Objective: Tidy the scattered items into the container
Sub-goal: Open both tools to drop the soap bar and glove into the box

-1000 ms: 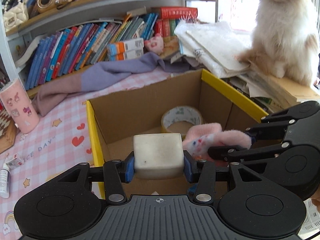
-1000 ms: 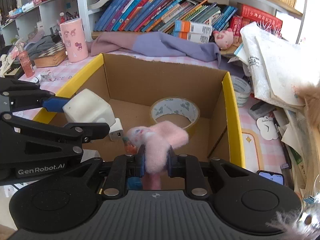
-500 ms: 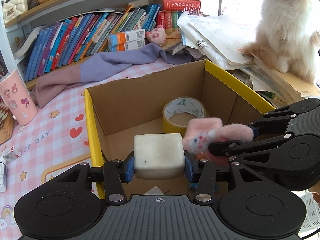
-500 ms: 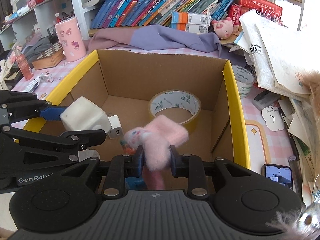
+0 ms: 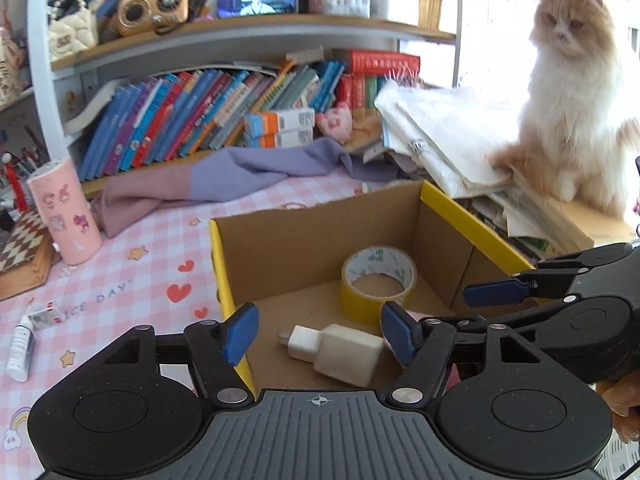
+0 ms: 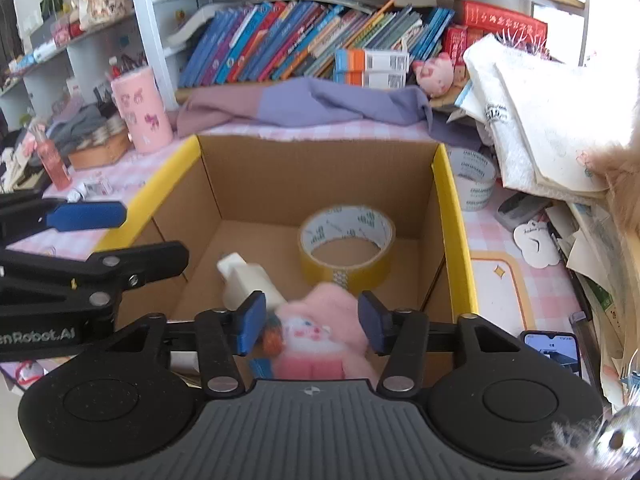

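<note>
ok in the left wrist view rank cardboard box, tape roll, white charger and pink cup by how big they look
1. cardboard box, clearly largest
2. pink cup and tape roll: they look alike, and the cup stands farther off, so no ranking
3. white charger, smallest, though nearest the camera

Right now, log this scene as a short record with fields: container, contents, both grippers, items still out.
container: cardboard box with yellow rim, open top
contents: tape roll; white charger lying on the floor; pink plush toy
left gripper: open, empty, above the charger
right gripper: open, plush toy between the jaws, blurred
still out: small white tube on the pink tablecloth
</note>
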The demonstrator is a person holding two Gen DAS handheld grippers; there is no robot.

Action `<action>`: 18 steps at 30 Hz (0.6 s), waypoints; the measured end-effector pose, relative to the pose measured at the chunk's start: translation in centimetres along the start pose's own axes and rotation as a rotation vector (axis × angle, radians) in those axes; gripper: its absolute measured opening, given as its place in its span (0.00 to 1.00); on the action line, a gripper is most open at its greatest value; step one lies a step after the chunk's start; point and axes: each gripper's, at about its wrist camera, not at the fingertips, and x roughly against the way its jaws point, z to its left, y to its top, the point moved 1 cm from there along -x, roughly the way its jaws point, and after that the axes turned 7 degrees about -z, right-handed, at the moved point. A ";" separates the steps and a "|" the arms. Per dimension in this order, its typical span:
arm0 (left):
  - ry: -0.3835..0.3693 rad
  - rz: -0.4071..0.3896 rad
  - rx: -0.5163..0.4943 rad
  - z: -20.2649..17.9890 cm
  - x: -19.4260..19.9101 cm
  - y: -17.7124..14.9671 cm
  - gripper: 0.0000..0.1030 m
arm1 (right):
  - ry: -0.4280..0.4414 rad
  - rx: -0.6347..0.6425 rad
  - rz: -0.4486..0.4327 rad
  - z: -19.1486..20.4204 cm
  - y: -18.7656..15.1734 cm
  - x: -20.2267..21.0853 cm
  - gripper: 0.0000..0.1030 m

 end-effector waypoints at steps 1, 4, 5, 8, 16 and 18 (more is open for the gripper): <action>0.002 -0.005 0.005 0.1 0.5 0.0 0.69 | -0.001 0.000 -0.007 0.1 0.1 0.2 0.51; 0.009 -0.033 0.026 0.4 2.2 -0.3 0.71 | -0.011 0.007 -0.032 0.7 0.3 1.1 0.51; 0.017 -0.041 0.035 0.6 2.7 -0.4 0.71 | -0.015 0.009 -0.041 0.8 0.4 1.4 0.51; 0.037 -0.060 0.073 1.4 4.0 -0.8 0.71 | -0.026 0.005 -0.062 1.4 0.3 2.5 0.52; 0.060 -0.064 0.103 3.1 6.5 -2.4 0.71 | -0.063 -0.018 -0.117 3.6 -0.7 5.3 0.51; 0.050 -0.057 0.098 3.4 7.0 -2.9 0.71 | -0.073 -0.030 -0.118 4.2 -1.2 5.8 0.52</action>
